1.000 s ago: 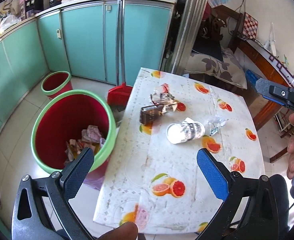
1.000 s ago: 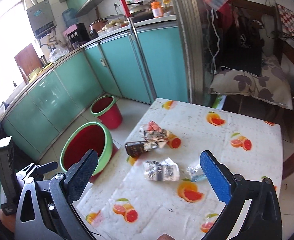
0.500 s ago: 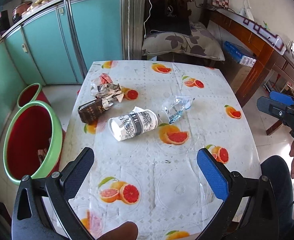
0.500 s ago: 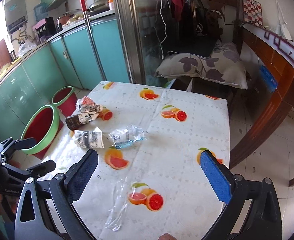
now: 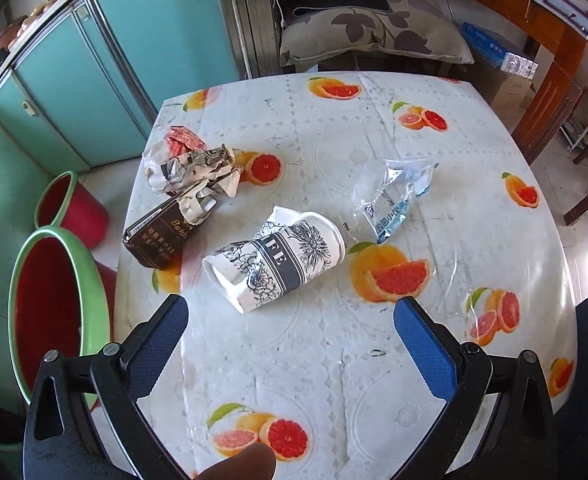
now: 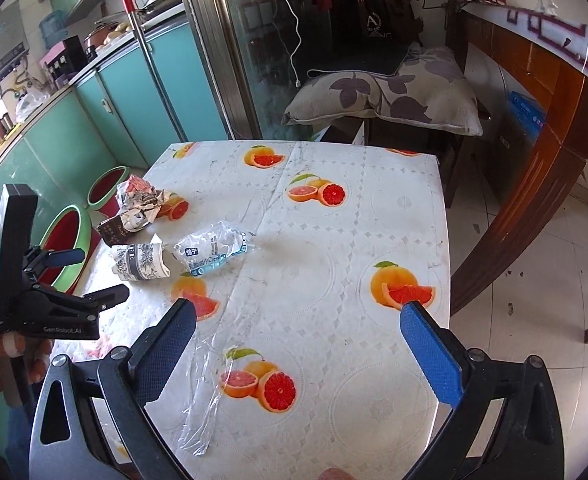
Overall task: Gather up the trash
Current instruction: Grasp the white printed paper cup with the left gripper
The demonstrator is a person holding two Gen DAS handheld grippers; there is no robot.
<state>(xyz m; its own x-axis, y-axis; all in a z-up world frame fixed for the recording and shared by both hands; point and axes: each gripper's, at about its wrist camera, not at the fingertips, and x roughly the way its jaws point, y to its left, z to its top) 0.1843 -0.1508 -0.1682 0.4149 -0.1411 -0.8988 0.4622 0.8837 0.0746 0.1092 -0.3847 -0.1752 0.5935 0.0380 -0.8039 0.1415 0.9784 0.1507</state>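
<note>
Trash lies on the table (image 5: 334, 360): a crushed paper coffee cup (image 5: 274, 262) on its side, a clear plastic wrapper (image 5: 390, 200), a brown carton (image 5: 156, 236) and crumpled newspaper (image 5: 190, 168). My left gripper (image 5: 290, 320) hovers open just short of the cup, nothing between its fingers. My right gripper (image 6: 298, 328) is open over the table's near right part, away from the cup (image 6: 140, 262), wrapper (image 6: 214, 254), carton (image 6: 112, 232) and newspaper (image 6: 138, 202). A thin clear film (image 6: 210, 396) lies just ahead of it. The left gripper (image 6: 74, 280) shows in the right wrist view.
A large red bin with a green rim (image 5: 54, 312) stands on the floor left of the table, a smaller one (image 5: 68, 208) behind it. Teal cabinets (image 5: 94, 72) line the left. A chair with a floral cushion (image 5: 374, 36) is behind the table, a wooden desk (image 6: 546, 120) to the right.
Both views have swung from the red bin to the table. The left gripper has come closer to the paper cup. The right gripper has moved in over the table's right part. Both stay open.
</note>
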